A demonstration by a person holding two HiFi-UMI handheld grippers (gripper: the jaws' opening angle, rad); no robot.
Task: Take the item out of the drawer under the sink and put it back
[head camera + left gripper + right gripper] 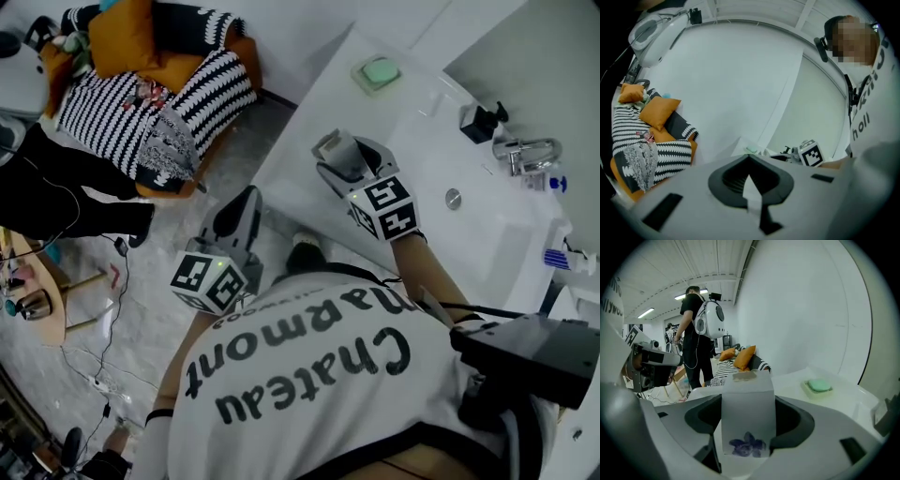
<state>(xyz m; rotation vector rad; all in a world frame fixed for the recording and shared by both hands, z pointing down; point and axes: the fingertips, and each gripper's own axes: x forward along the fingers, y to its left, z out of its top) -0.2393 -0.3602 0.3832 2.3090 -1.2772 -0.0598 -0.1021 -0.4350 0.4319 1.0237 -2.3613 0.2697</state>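
White cardboard fills the right claw point(750, 417): its jaws are clamped on a small box point(746, 387) printed with a purple flower, gripped at both sides and standing upright between them. The left claw point(750, 185) hangs beside it with its jaws together and nothing in them. In the head view the box is raised over the front edge of the white sink counter point(412, 94), so the item is out, and the drawer it belongs in is not seen in any view. Farther along the counter sit a green soap in its dish point(818, 386) and a chrome tap point(525, 155). Beyond, a striped sofa with orange cushions point(150, 103) stands against the wall. The return trip looks to be the risky part. The box seems thin-walled and could buckle under a hard squeeze, or it could catch the counter edge on the way down and twist out of the grip.
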